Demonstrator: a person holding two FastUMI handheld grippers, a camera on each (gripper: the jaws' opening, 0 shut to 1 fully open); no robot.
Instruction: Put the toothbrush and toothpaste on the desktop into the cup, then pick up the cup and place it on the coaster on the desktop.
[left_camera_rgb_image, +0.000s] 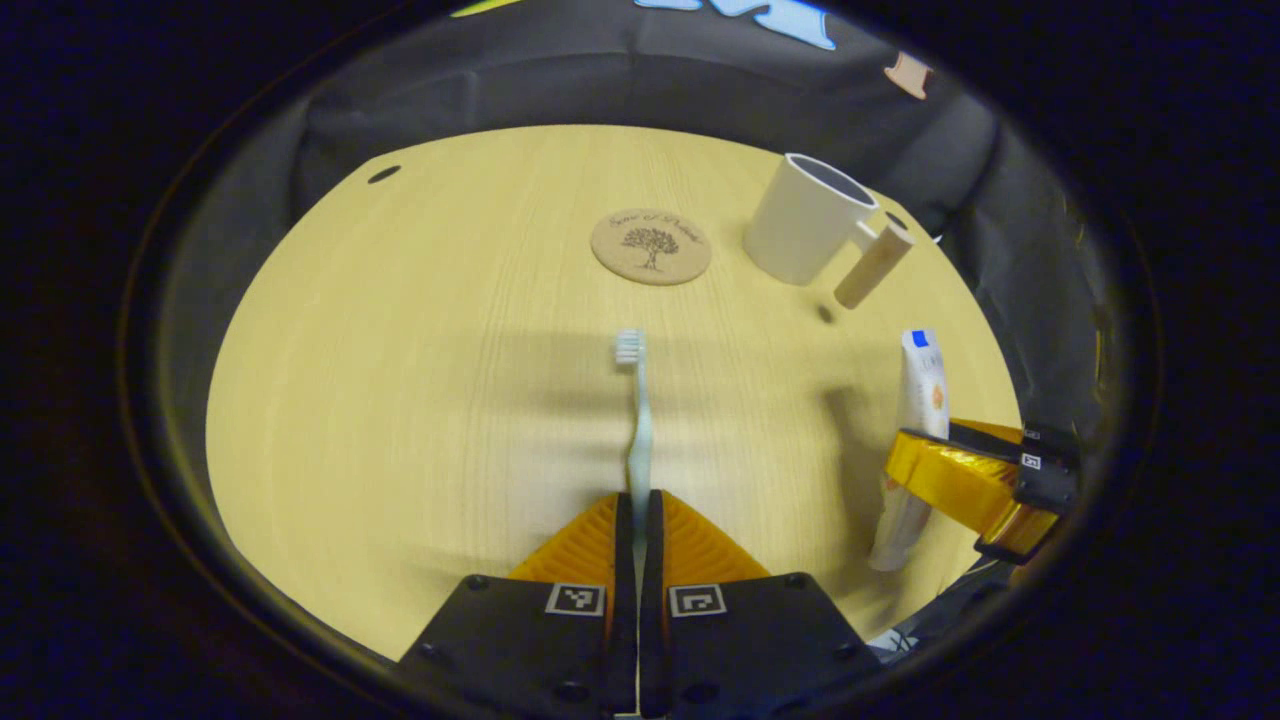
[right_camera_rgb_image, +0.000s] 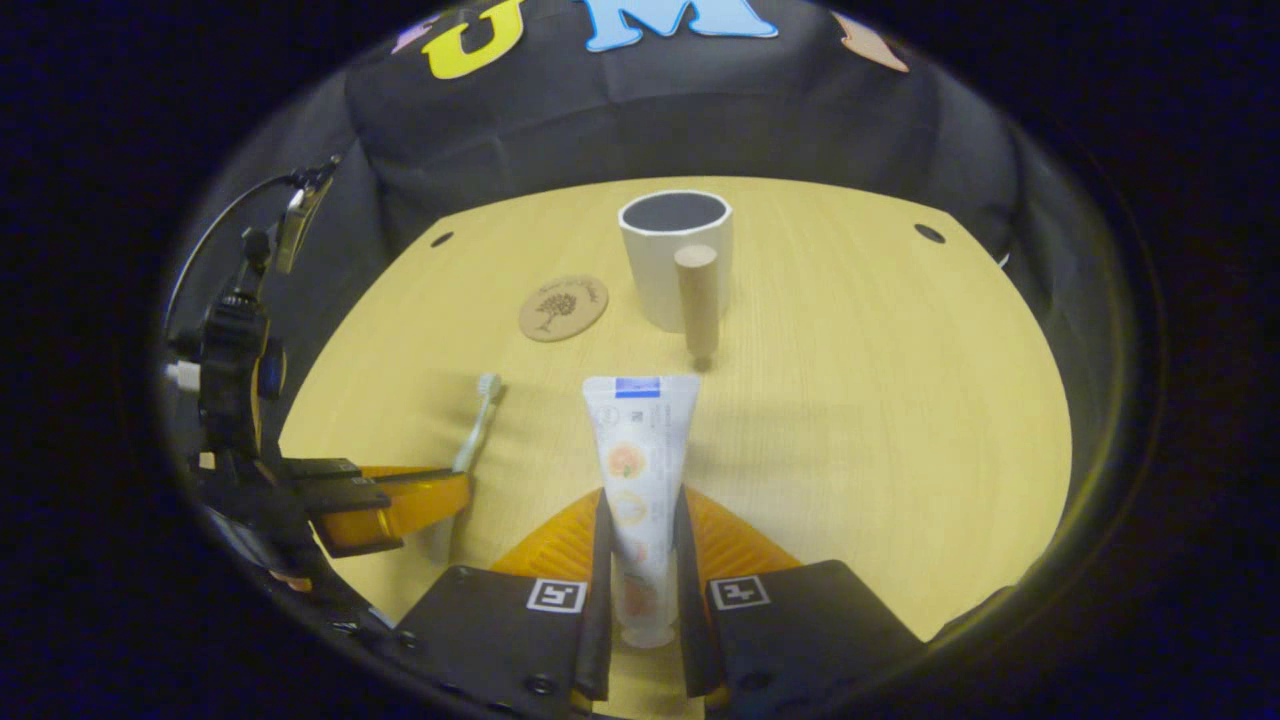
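Note:
My left gripper (left_camera_rgb_image: 638, 510) is shut on the handle of a pale blue toothbrush (left_camera_rgb_image: 636, 410), whose bristle head points away over the wooden desktop (left_camera_rgb_image: 420, 380). My right gripper (right_camera_rgb_image: 640, 520) is shut on a white toothpaste tube (right_camera_rgb_image: 637, 450), held lengthwise with its flat crimped end pointing toward the cup. The white cup (right_camera_rgb_image: 672, 255) with a wooden peg handle stands upright beyond it, its mouth open. The same cup (left_camera_rgb_image: 805, 230) shows at upper right in the left gripper view. A round cork coaster (left_camera_rgb_image: 651, 246) lies left of the cup; the coaster (right_camera_rgb_image: 563, 307) is bare.
The other gripper (left_camera_rgb_image: 985, 480) with the toothpaste tube (left_camera_rgb_image: 915, 400) appears at right in the left gripper view. In the right gripper view the left gripper (right_camera_rgb_image: 390, 500) with the toothbrush (right_camera_rgb_image: 478, 420) is at left. Small dark holes (right_camera_rgb_image: 929, 233) mark the desktop's far corners.

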